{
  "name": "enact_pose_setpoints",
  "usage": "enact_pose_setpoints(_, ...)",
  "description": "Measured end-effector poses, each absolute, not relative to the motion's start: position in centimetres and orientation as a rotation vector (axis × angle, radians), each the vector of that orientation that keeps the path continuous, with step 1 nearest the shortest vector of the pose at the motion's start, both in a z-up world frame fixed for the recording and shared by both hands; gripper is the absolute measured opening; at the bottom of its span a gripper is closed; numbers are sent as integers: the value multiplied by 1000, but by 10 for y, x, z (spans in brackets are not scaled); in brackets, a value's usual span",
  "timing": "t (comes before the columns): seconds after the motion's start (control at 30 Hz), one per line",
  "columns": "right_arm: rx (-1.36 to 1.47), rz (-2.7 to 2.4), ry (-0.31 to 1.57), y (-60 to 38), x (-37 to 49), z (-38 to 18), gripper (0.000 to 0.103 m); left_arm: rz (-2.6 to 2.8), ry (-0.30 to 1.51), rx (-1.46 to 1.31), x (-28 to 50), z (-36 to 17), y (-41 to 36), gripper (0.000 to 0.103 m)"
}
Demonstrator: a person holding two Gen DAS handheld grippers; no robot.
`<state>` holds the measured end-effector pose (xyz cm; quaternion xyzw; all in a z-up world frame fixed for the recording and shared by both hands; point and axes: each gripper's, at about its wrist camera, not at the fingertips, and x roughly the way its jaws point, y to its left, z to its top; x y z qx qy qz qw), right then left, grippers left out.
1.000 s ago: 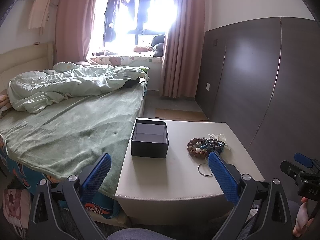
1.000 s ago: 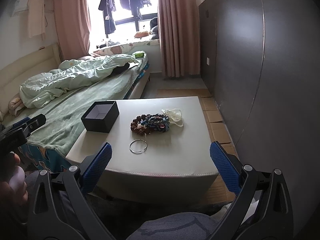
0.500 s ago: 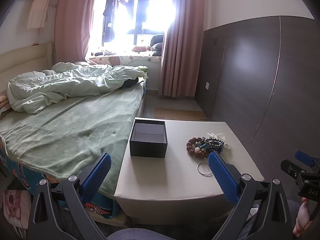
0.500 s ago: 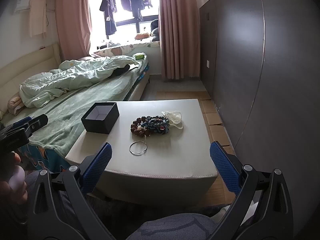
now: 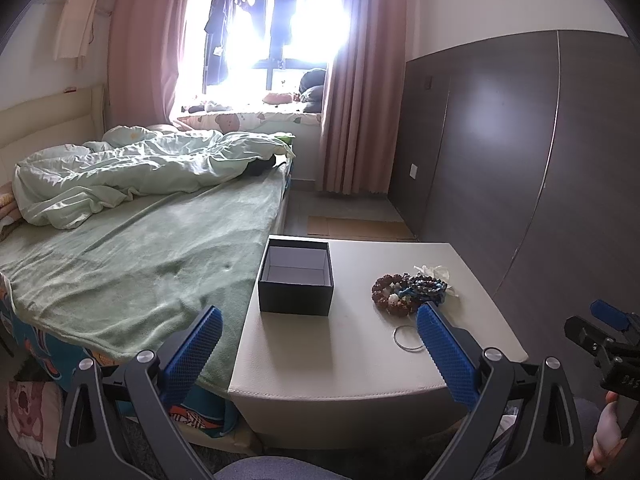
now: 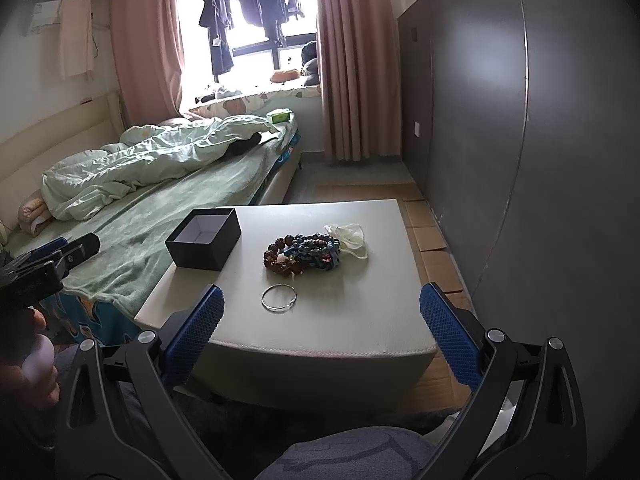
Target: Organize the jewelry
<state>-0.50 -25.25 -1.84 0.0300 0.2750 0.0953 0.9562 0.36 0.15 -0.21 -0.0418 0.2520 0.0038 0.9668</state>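
An open, empty black box (image 5: pixel 296 282) (image 6: pixel 204 244) stands on the left part of a cream stool-table (image 5: pixel 352 364) (image 6: pixel 360 320). A pile of brown and blue bead bracelets (image 5: pixel 408 290) (image 6: pixel 304 254) lies to its right, with a white piece (image 6: pixel 350 238) behind it. A thin silver bangle (image 5: pixel 406 338) (image 6: pixel 279 303) lies nearer me. My left gripper (image 5: pixel 318 338) is open and empty, short of the table's near edge. My right gripper (image 6: pixel 320 326) is open and empty, also short of the table.
A bed with a green blanket (image 5: pixel 132 256) runs along the table's left side. A dark panelled wall (image 6: pixel 520 160) stands close on the right. Cardboard sheets (image 6: pixel 428 232) lie on the floor beside the table. A window with hanging clothes (image 5: pixel 260 40) is far behind.
Both views have crept slightly closer to the table. The jewelry and the box have not moved, and both grippers stay open.
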Motion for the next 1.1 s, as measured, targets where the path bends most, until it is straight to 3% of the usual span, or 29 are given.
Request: enact_pose_setpoints(1.1,149,206,641,-269,12,-16,98,5,566,-53,21,-3,12,94)
